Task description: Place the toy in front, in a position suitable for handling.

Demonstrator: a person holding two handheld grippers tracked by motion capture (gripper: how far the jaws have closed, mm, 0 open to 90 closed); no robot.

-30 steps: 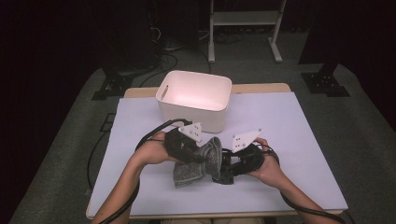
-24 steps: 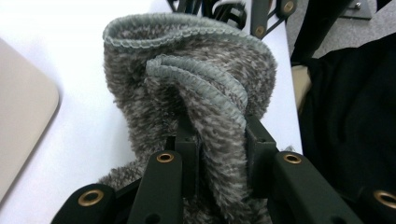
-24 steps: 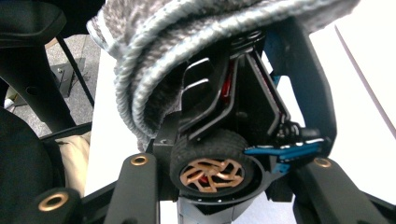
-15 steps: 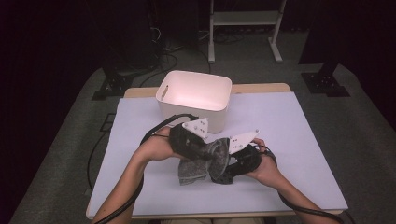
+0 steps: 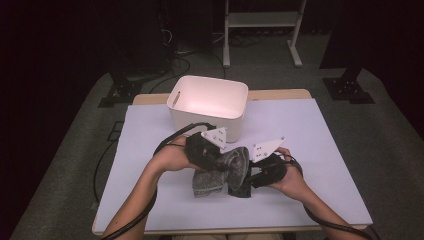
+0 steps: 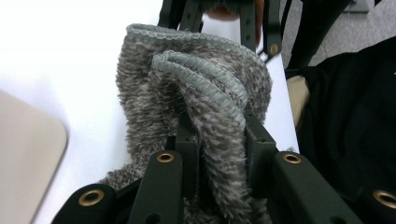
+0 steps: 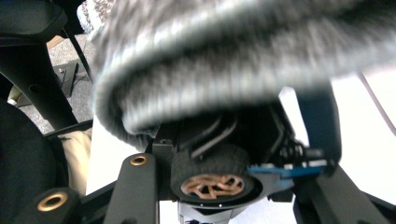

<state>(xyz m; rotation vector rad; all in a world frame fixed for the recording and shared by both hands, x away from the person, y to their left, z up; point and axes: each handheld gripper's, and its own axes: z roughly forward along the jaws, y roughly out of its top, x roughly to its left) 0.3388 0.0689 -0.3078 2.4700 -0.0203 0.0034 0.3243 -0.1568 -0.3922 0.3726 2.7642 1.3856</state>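
Observation:
A grey fuzzy cloth (image 5: 207,182) hangs bunched between my two grippers over the white table sheet (image 5: 320,150). My left gripper (image 5: 225,167) is shut on it: in the left gripper view the pads (image 6: 187,149) squeeze a fold of the cloth (image 6: 196,84). My right gripper (image 5: 246,177) faces it from the right. A black thing with a rubber wheel (image 7: 212,182) sits gripped between the jaws of the right gripper (image 7: 238,172). The cloth (image 7: 210,56) drapes blurred over it. The black thing (image 5: 241,189) shows as a dark lump under the cloth's right end.
A white plastic bin (image 5: 207,117) stands just beyond the hands, at the sheet's far middle; its corner (image 6: 23,158) appears in the left gripper view. Cables trail off the left table edge. A metal stand (image 5: 260,20) is on the floor behind.
Both hands have edged slightly towards the bin and closer together, and the cloth is bunched more tightly between them. Neither grip has changed.

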